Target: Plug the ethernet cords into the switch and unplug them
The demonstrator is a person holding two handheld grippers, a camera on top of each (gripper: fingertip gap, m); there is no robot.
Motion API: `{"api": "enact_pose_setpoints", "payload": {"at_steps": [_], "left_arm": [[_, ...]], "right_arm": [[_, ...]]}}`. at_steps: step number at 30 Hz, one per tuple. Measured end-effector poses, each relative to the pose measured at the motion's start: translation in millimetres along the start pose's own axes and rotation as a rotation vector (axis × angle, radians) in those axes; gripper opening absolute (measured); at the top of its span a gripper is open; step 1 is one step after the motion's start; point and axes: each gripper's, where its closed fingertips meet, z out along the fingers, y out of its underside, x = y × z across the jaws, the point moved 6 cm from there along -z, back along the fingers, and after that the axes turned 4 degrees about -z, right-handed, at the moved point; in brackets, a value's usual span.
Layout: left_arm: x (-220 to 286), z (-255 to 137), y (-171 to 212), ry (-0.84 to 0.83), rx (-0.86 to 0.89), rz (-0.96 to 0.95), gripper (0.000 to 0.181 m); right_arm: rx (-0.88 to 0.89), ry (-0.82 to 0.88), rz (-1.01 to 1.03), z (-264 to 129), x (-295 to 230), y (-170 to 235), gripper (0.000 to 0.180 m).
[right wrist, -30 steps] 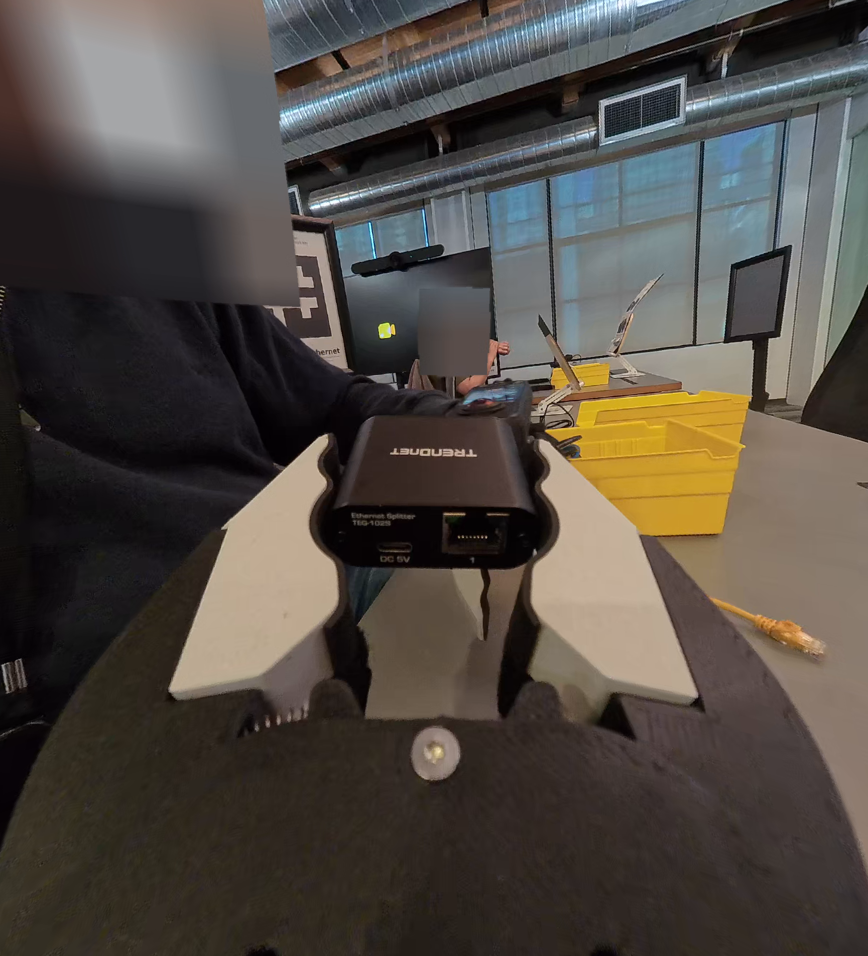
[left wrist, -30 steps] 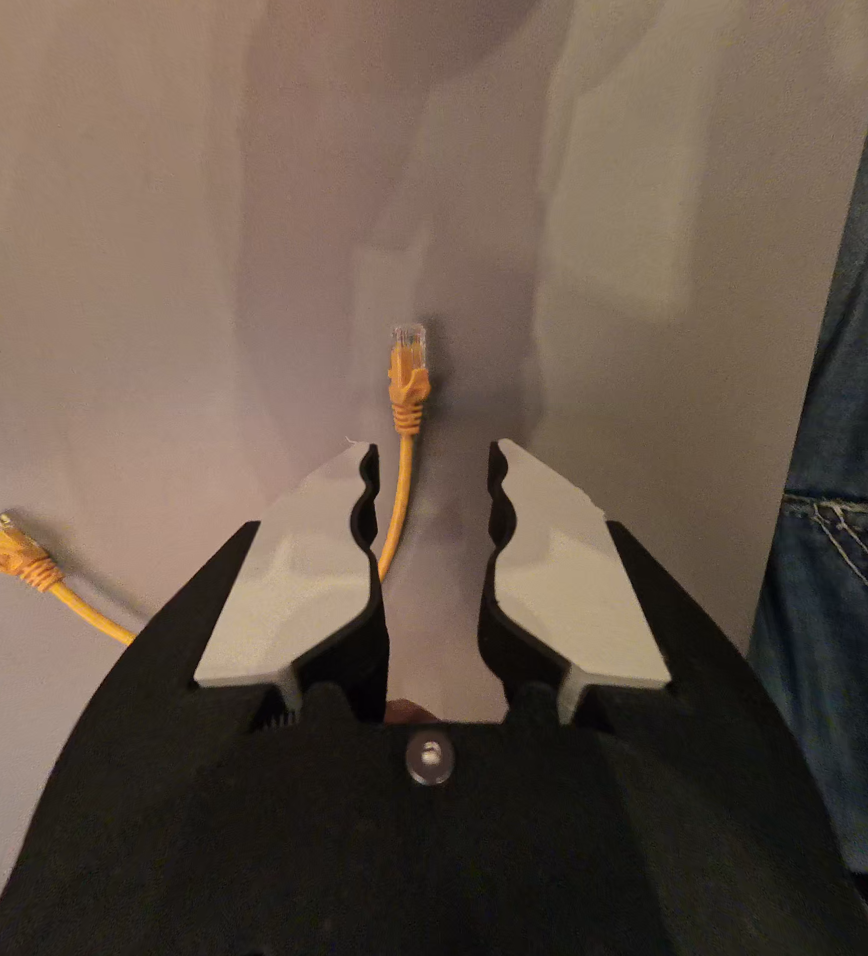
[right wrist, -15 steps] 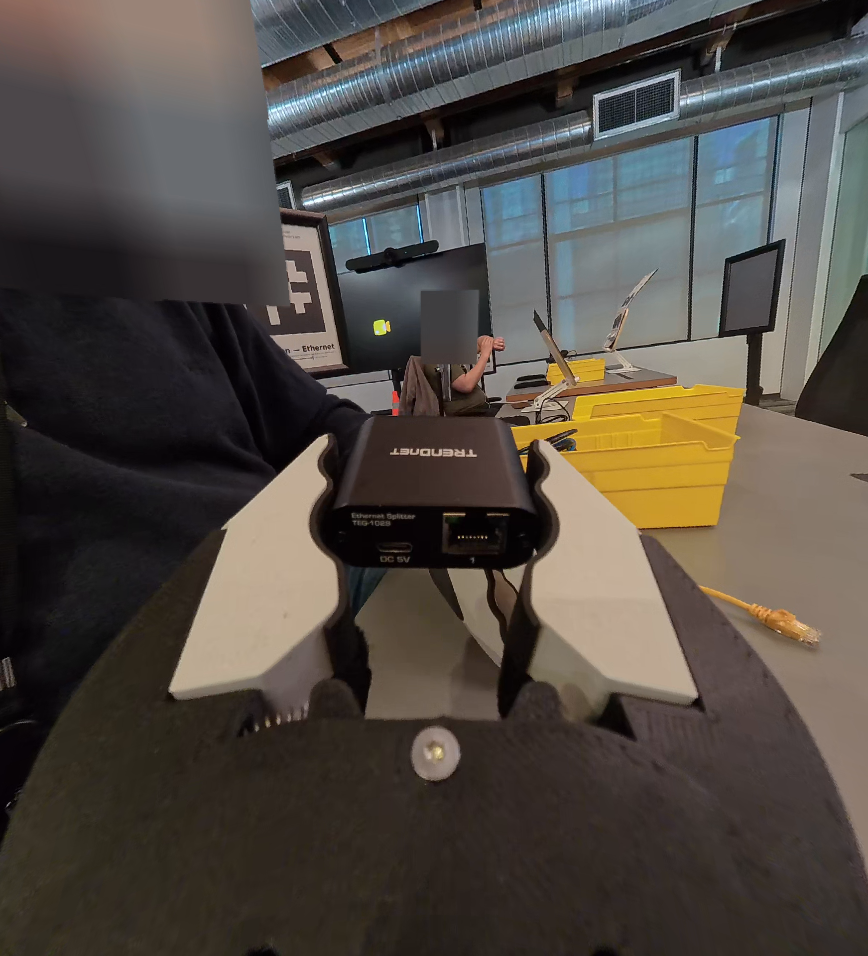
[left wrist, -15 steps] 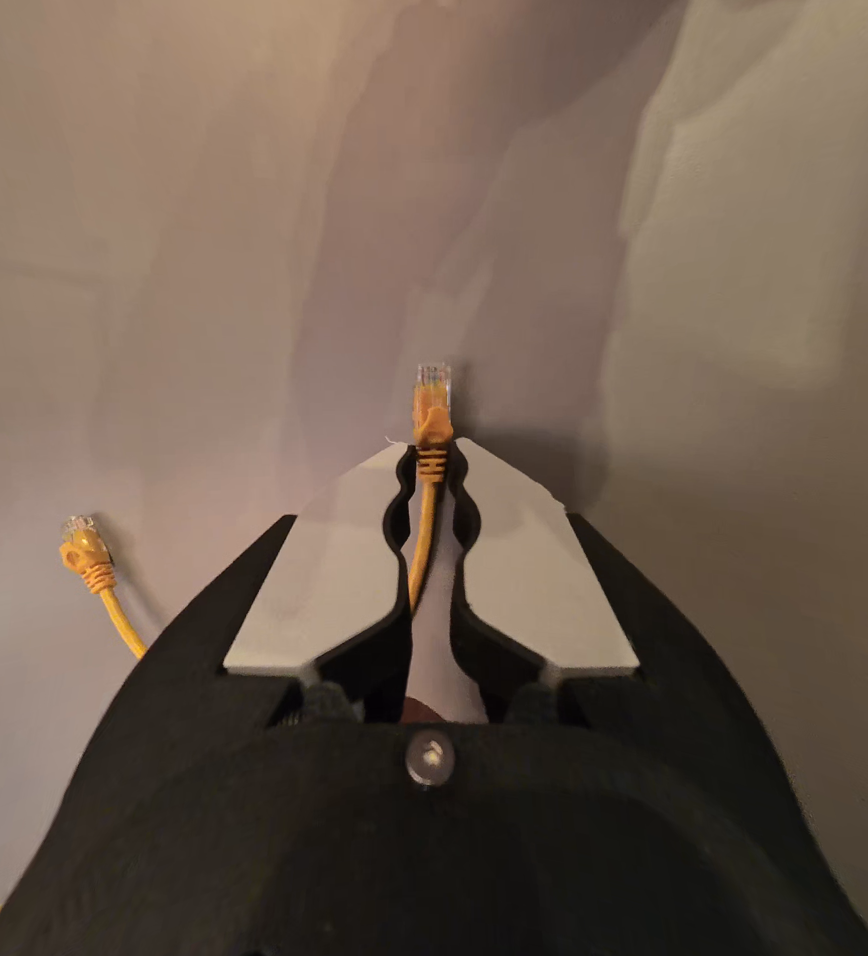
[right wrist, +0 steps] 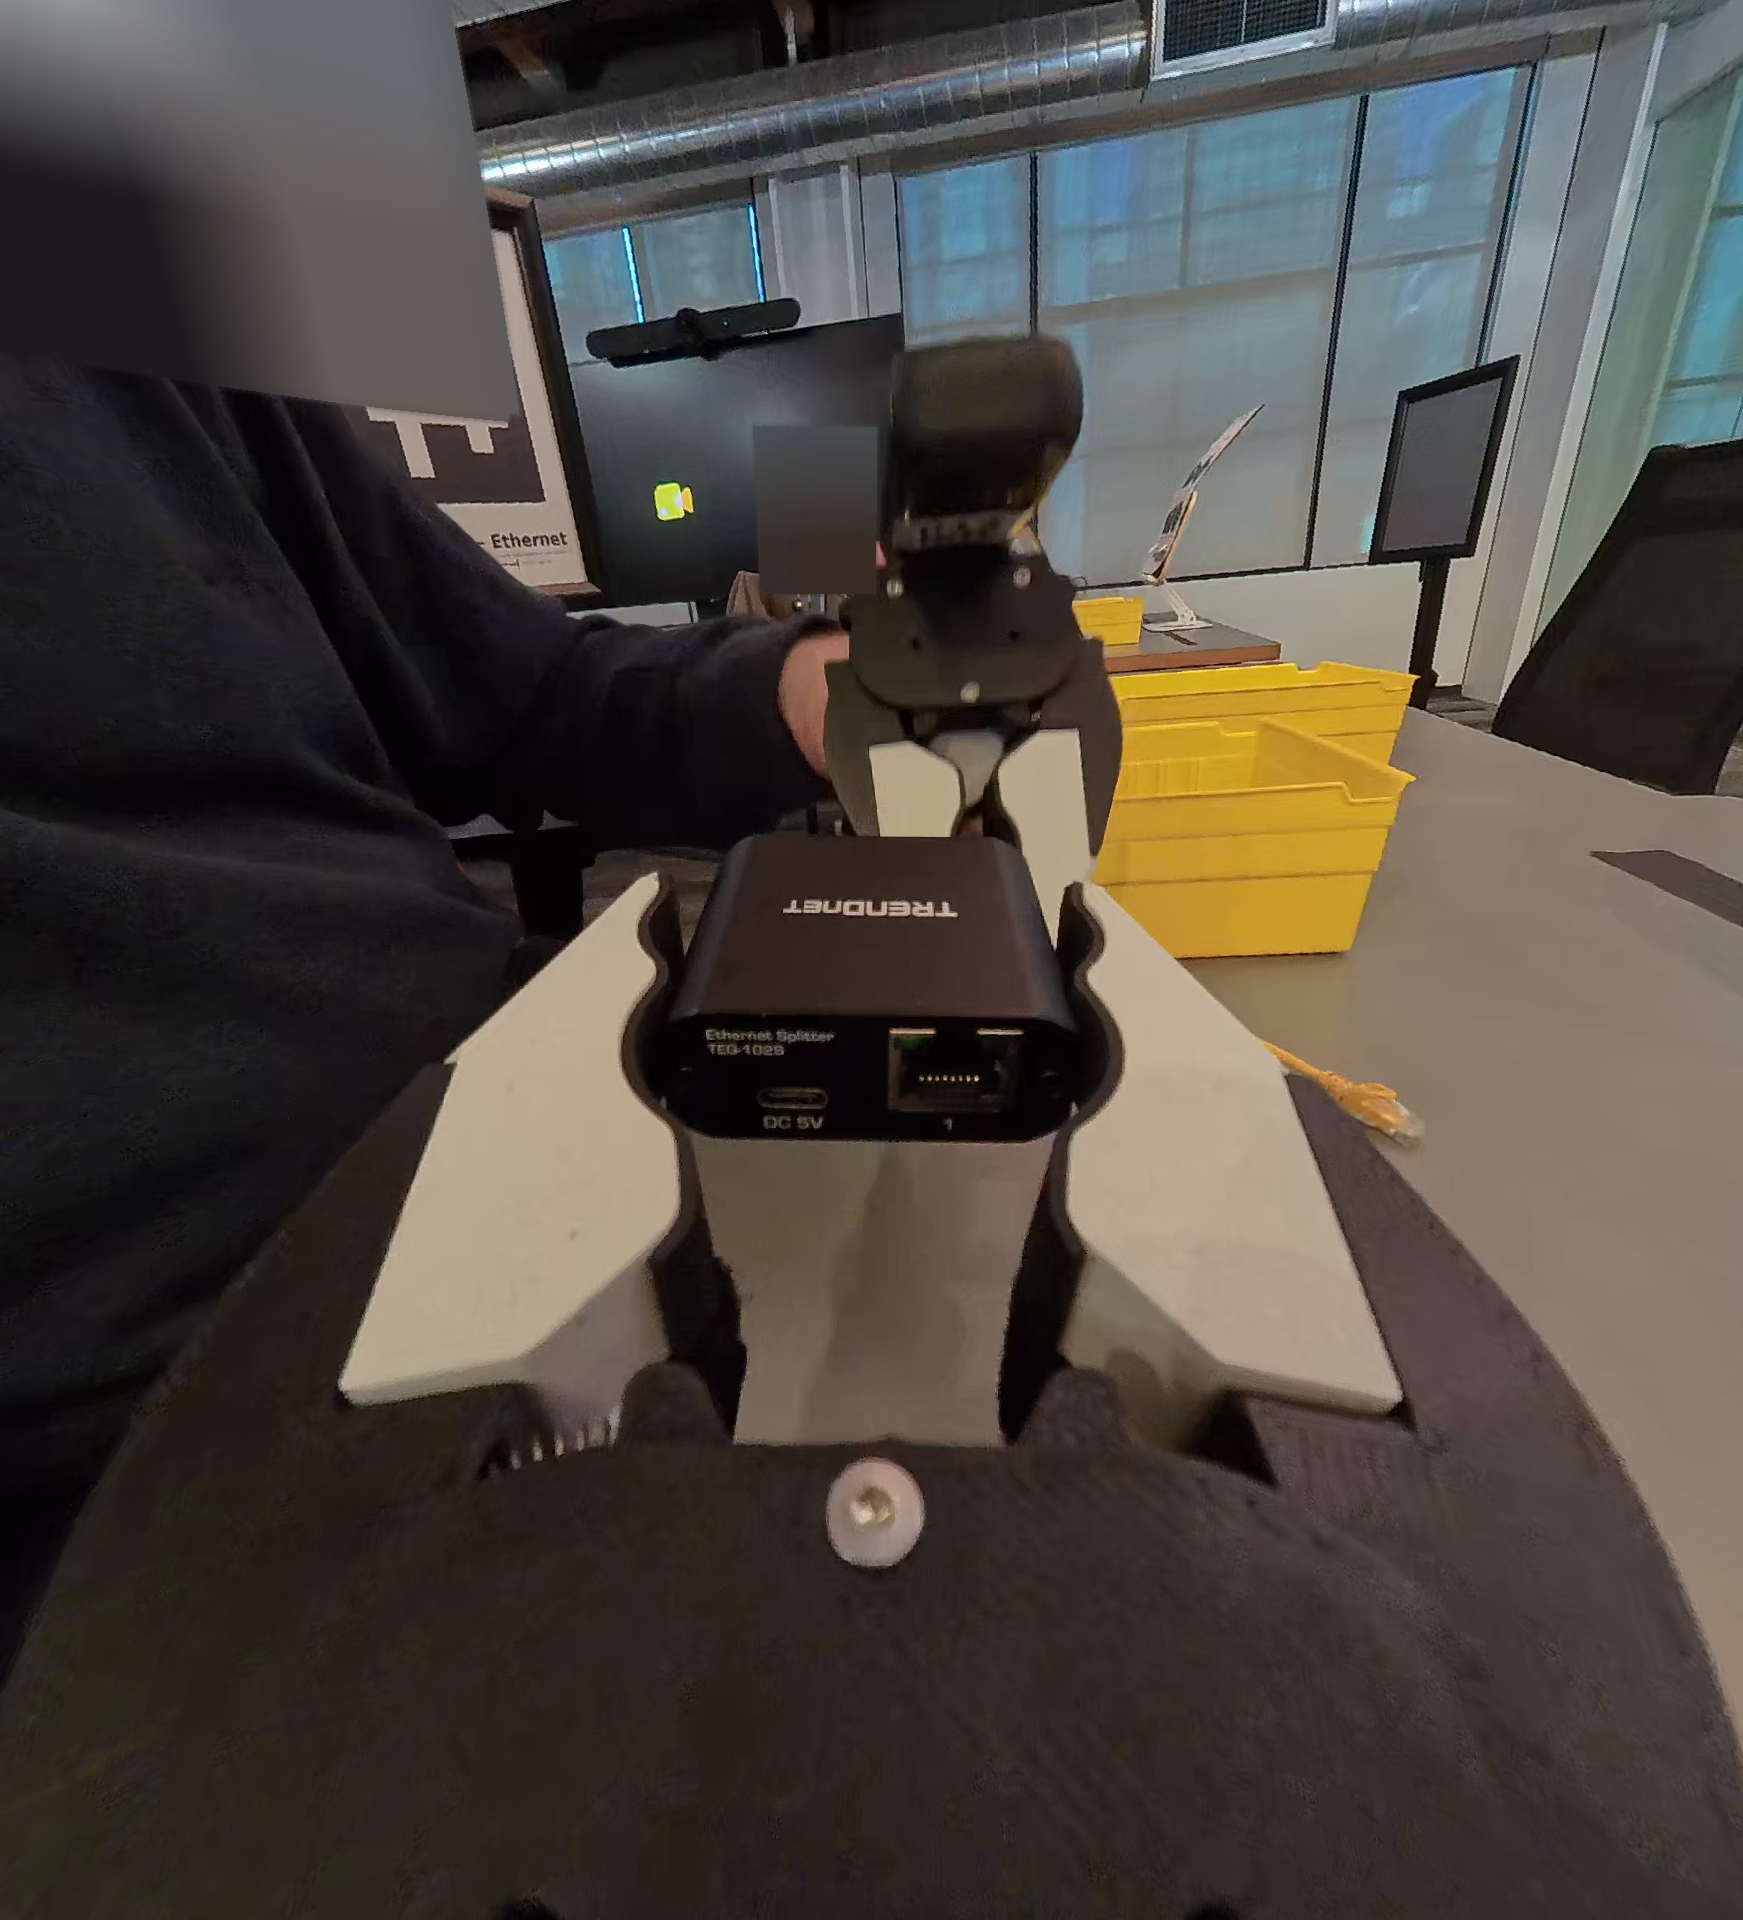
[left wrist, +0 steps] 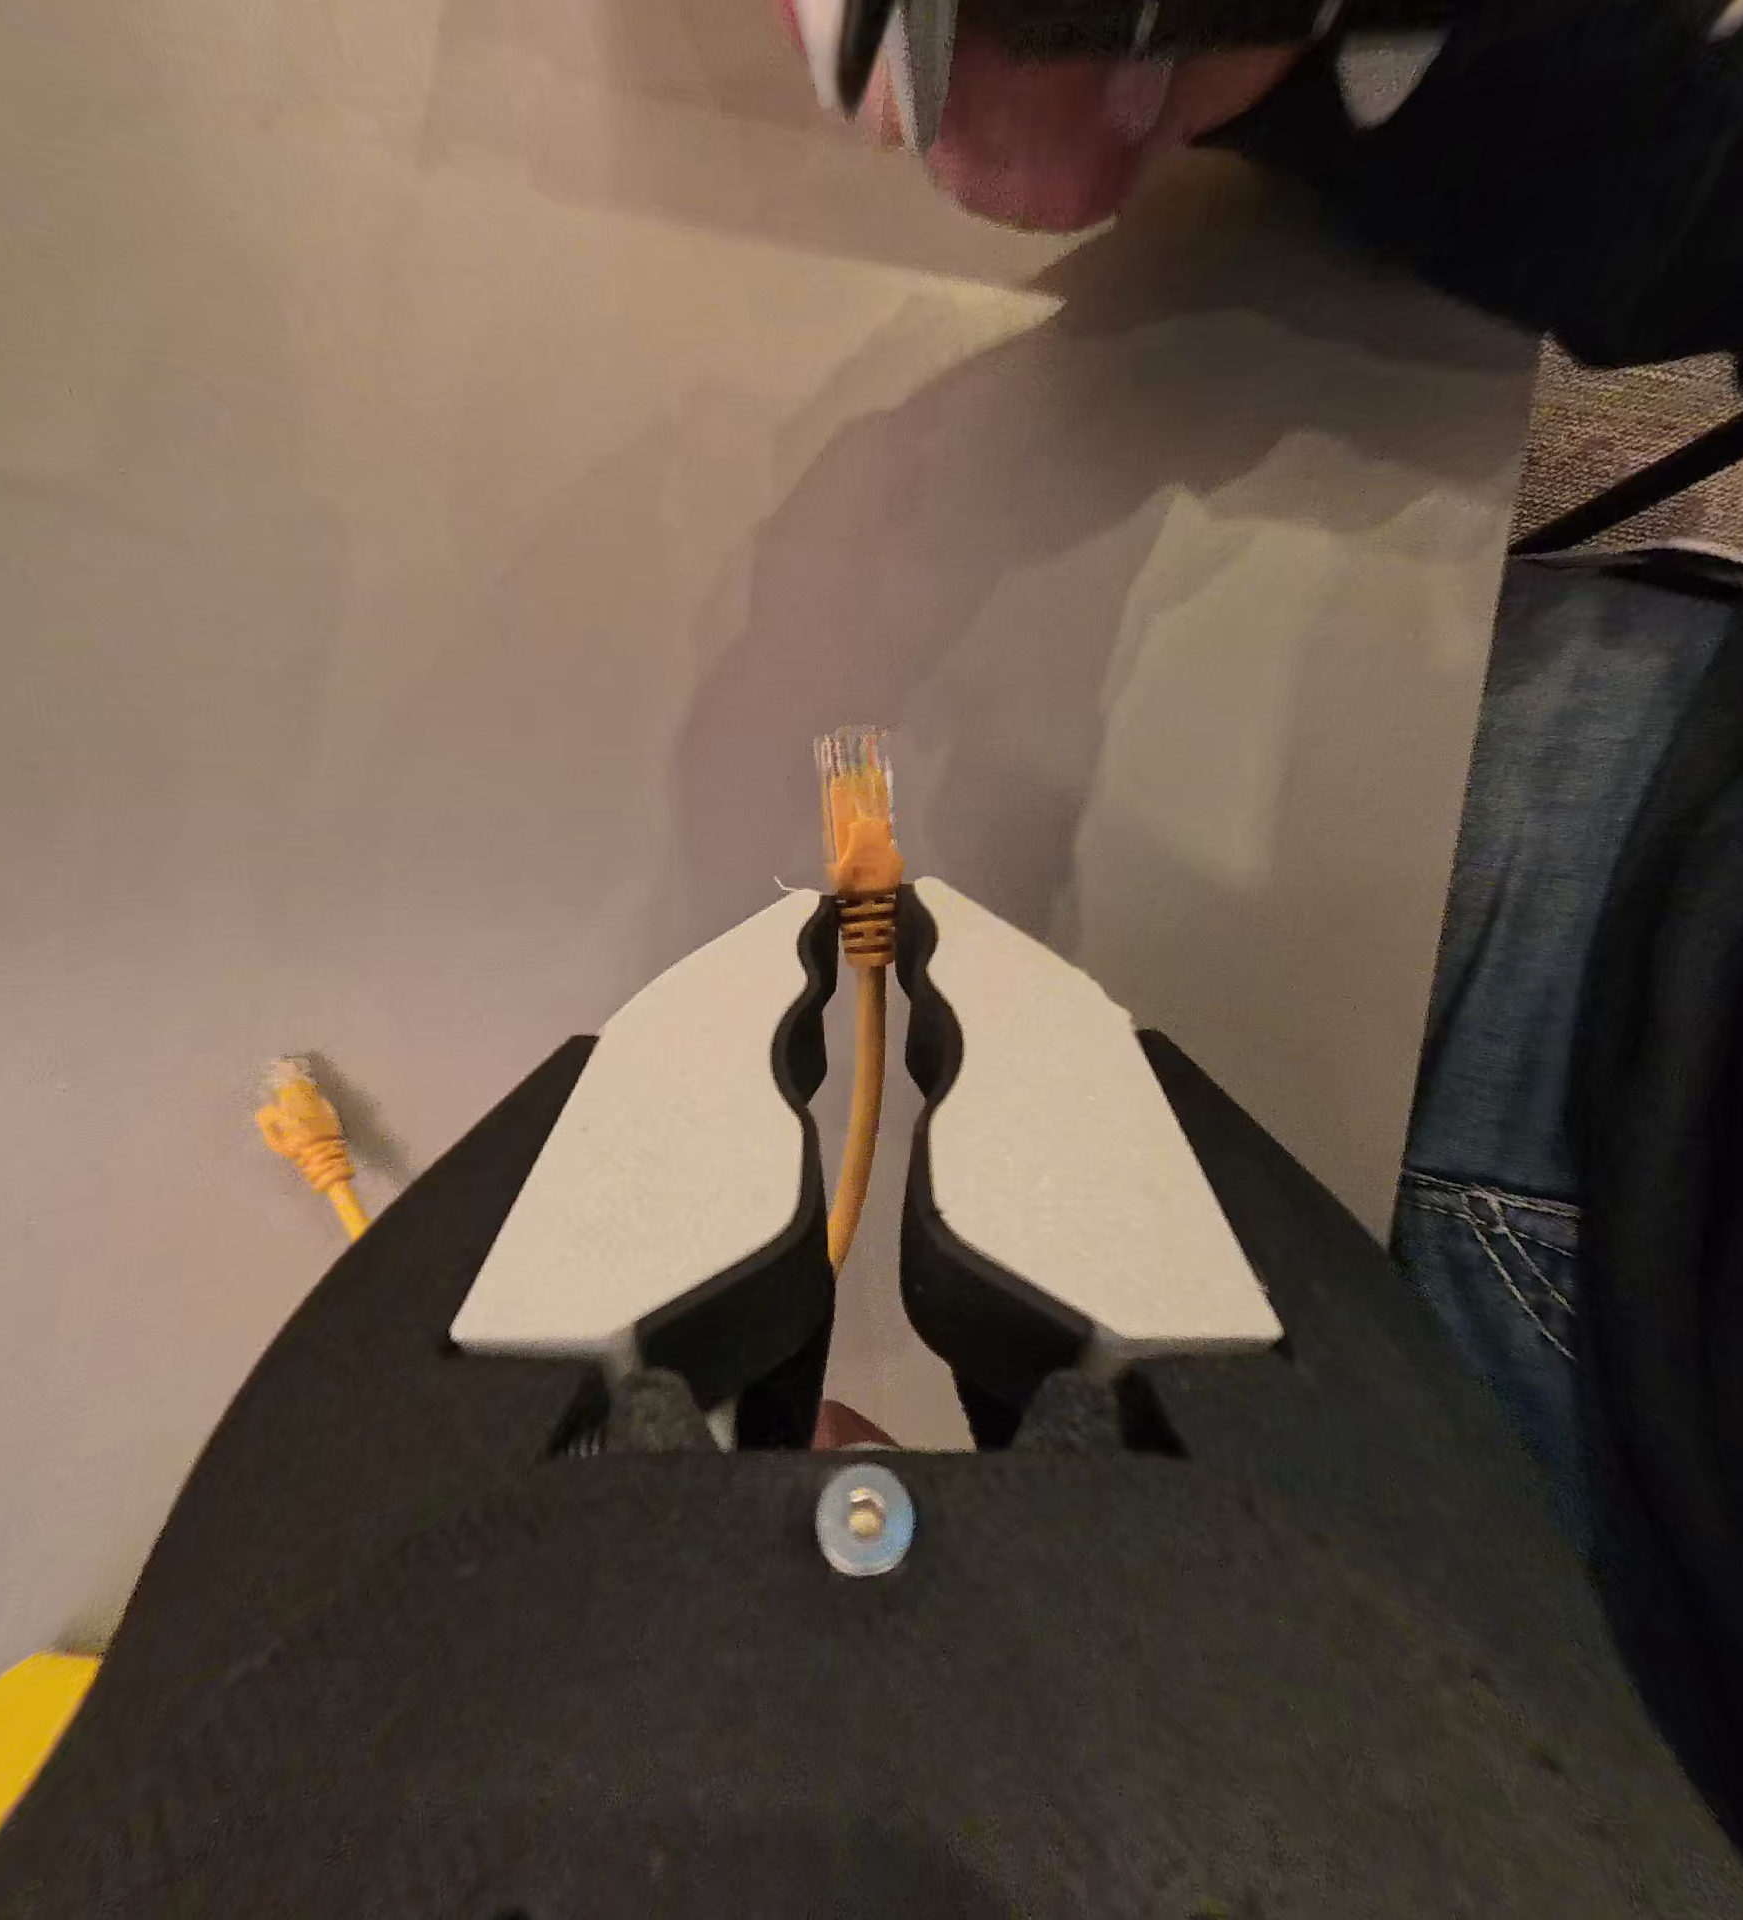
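In the left wrist view the left gripper [left wrist: 865, 902] is clamping an orange ethernet cord [left wrist: 862, 862] by its boot, plug poking out; a second cord [left wrist: 304, 1125] is lying on the grey table [left wrist: 327, 623], and the pinched plug is likely to twist or slip when pushed into a port. In the right wrist view the right gripper [right wrist: 872, 966] is squeezing the black switch [right wrist: 867, 987], and the yellow bins [right wrist: 1251, 821] behind are showing no contents I can make out.

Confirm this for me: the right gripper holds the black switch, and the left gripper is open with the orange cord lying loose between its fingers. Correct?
Not quite. The left wrist view shows the left gripper shut on the orange cord, behind its plug. The right gripper does hold the black switch.
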Motion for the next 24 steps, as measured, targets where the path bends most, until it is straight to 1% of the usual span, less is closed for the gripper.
{"api": "enact_pose_setpoints", "payload": {"at_steps": [1,6,12,17,24], "left_arm": [[0,-5,-6,0.008,-0.002,0.004,0.01],[9,-19,-32,0.094,-0.021,0.022,0.011],[17,-20,-52,0.179,-0.062,0.057,0.011],[15,-20,-63,0.191,-0.095,0.072,0.011],[17,-17,-64,0.214,-0.148,0.079,0.01]], "right_arm": [[-0.001,0.0,0.0,0,0,0,0.072],[-0.034,0.011,-0.017,1,0,3,0.072],[-0.103,0.038,-0.066,7,-1,10,0.072],[-0.119,0.034,-0.078,9,-2,12,0.072],[-0.137,0.037,-0.095,10,-4,14,0.072]]}}
